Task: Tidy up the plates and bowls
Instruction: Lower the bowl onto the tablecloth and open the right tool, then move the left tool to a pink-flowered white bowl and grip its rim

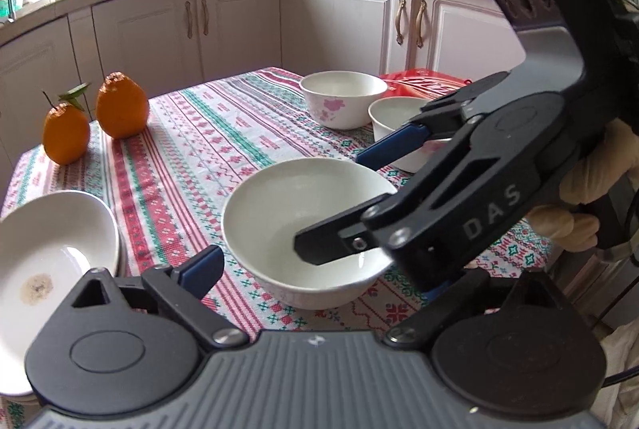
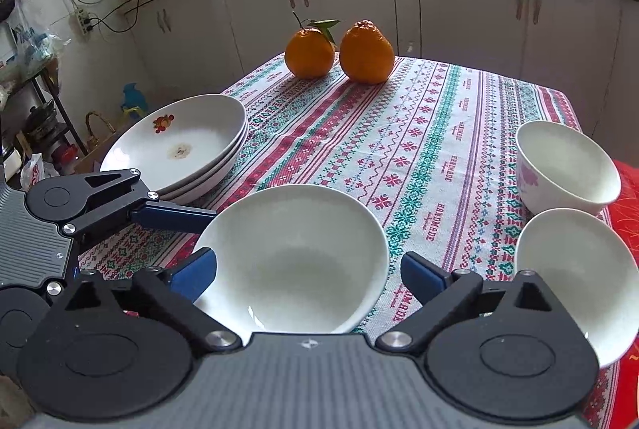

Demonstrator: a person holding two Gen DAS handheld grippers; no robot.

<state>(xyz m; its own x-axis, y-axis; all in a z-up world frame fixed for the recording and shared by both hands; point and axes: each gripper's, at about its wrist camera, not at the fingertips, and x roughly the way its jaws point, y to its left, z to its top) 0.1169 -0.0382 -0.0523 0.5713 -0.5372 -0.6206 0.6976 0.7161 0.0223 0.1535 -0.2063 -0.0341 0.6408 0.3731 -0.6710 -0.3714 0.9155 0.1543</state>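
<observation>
Now both tongs are gaping wide, holding nothing: the right gripper [image 2: 309, 275] is straddling the plain bowl [image 2: 291, 257], the left gripper [image 1: 319, 269] hovering beside it.

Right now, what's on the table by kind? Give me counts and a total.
Bowls: 3, the plain bowl between the tools, the flowered bowl, the near-right bowl.
Plates: 3 as far as the rims show, in one stack.
Oranges: 2, leafy orange, bumpy orange.
Total: 8.
</observation>
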